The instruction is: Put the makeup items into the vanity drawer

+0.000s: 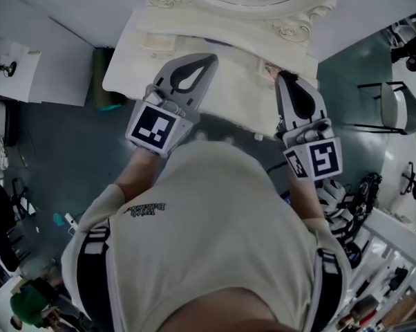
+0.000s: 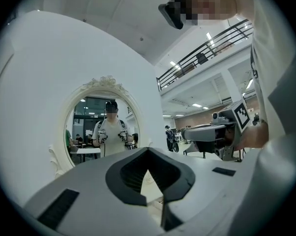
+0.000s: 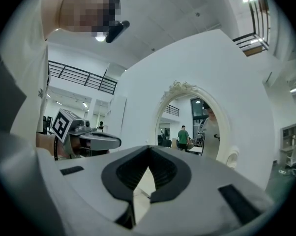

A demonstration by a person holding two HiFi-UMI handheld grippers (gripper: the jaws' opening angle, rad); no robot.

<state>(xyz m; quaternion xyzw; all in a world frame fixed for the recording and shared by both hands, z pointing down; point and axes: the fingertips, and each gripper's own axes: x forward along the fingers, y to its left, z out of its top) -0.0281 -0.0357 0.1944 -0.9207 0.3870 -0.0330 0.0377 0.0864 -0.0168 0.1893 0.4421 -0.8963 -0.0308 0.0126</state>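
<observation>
W/ the grey left tool (image 1: 206, 62) & the grey right tool (image 1: 285, 77) both clenched on nothing, pointing at the cream-white carved vanity table (image 1: 135, 61), and no makeup items or drawer visible in any view, we should first locate them, then release one tool before reaching.

Left tool (image 1: 206, 59) and right tool (image 1: 285, 77) are held level, side by side (each with jaws pressed together).

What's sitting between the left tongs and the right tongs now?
In the head view, bare white vanity top, plus a small unclear thing beside the tip of the right tongs.
</observation>
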